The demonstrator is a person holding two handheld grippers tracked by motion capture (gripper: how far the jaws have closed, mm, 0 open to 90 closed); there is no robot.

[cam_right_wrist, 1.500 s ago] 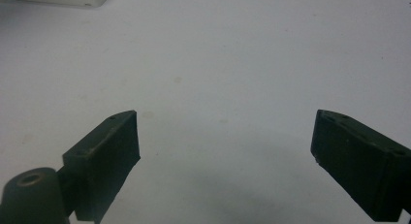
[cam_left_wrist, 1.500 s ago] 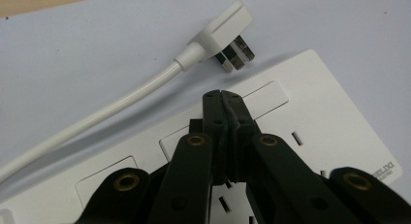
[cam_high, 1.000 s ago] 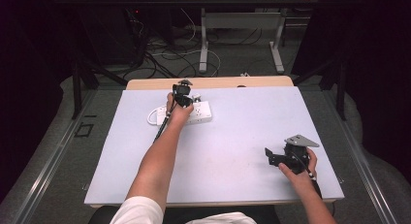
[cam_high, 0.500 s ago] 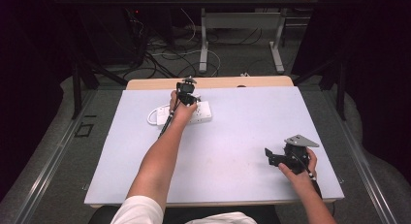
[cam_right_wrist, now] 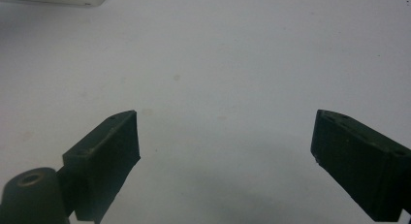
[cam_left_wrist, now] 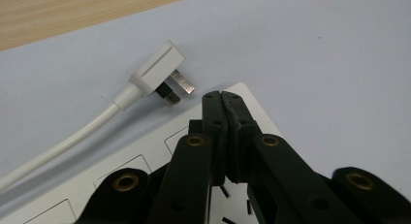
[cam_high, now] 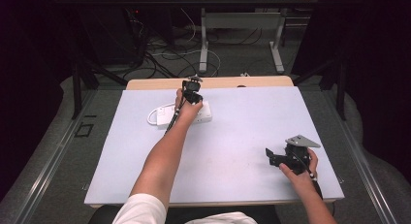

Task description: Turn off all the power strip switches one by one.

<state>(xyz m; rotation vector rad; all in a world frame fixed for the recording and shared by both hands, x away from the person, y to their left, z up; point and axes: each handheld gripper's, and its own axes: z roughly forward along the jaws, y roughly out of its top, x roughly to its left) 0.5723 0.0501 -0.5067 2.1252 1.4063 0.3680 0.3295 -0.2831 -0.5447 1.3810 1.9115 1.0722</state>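
Power strip (cam_high: 198, 113), white, lies at the far left of the table (cam_high: 232, 136), its cord looped on its left. In the high view the left gripper (cam_high: 192, 90) hangs over the strip while the right gripper (cam_high: 277, 158) rests well away, near the front right.

Left gripper view: jaws pressed together on nothing, tips above the strip's end; the plug (cam_left_wrist: 162, 74) lies loose just beyond. Likely next: open and take it. The sockets are mostly hidden.

Right gripper view: jaws spread wide over bare table.
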